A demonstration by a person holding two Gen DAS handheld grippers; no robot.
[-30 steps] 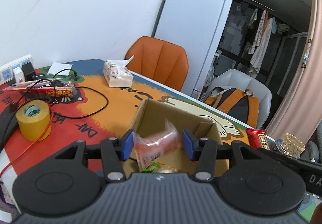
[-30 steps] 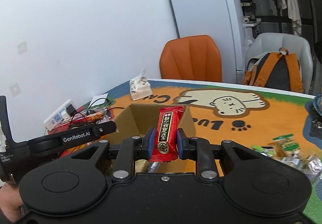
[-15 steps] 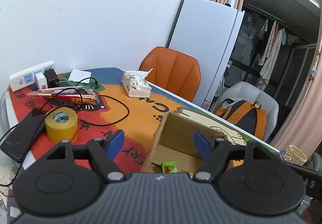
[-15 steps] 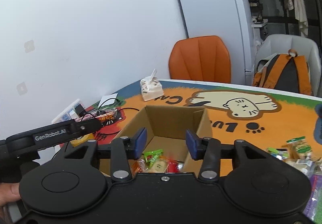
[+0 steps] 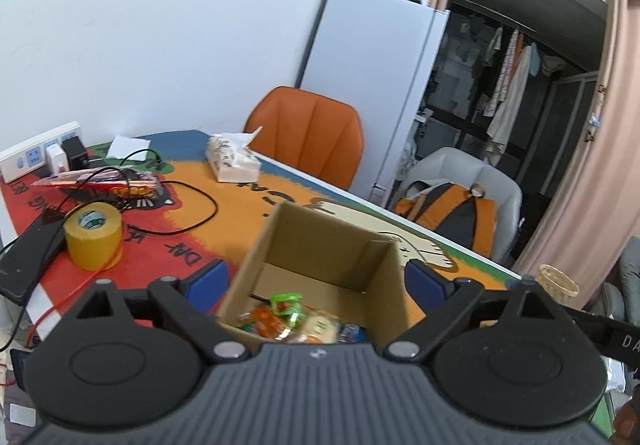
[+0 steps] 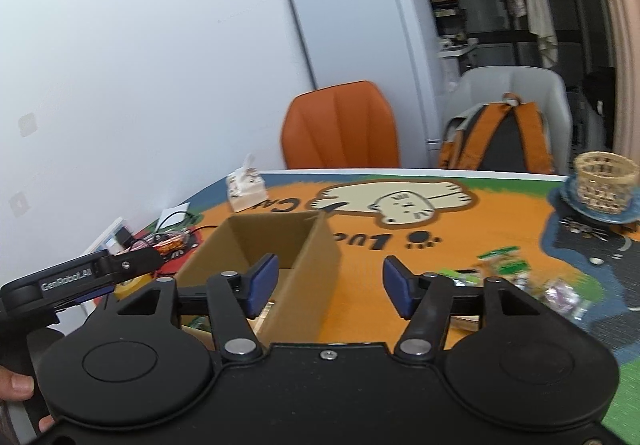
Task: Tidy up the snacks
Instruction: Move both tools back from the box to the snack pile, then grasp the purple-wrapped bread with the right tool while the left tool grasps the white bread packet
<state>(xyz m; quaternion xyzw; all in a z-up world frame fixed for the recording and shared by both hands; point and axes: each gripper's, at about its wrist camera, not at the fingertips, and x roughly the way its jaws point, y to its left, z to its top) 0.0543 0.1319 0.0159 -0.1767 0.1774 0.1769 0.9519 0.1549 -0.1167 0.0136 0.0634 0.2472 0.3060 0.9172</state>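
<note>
An open cardboard box (image 5: pixel 320 241) stands on the cat-print table mat, also in the right wrist view (image 6: pixel 308 265). Several wrapped snacks (image 5: pixel 288 317) lie in its bottom. My left gripper (image 5: pixel 316 281) is open and empty, its jaws wide on either side of the box. My right gripper (image 6: pixel 330 285) is open and empty above the box's right wall. Loose snack packets (image 6: pixel 516 277) lie on the mat to the right of the box.
A yellow tape roll (image 5: pixel 94 233), black cables, a power strip (image 5: pixel 36 157) and a tissue pack (image 5: pixel 232 161) sit at the left. A wicker basket (image 6: pixel 604 181) stands at the right. An orange chair (image 5: pixel 308 133) and a chair holding a backpack (image 6: pixel 500 137) stand behind the table.
Both grippers opened and dropped their snacks into the box: the left an orange packet, the right a red bar. Both jaws have widened, and the right gripper has swung right.
</note>
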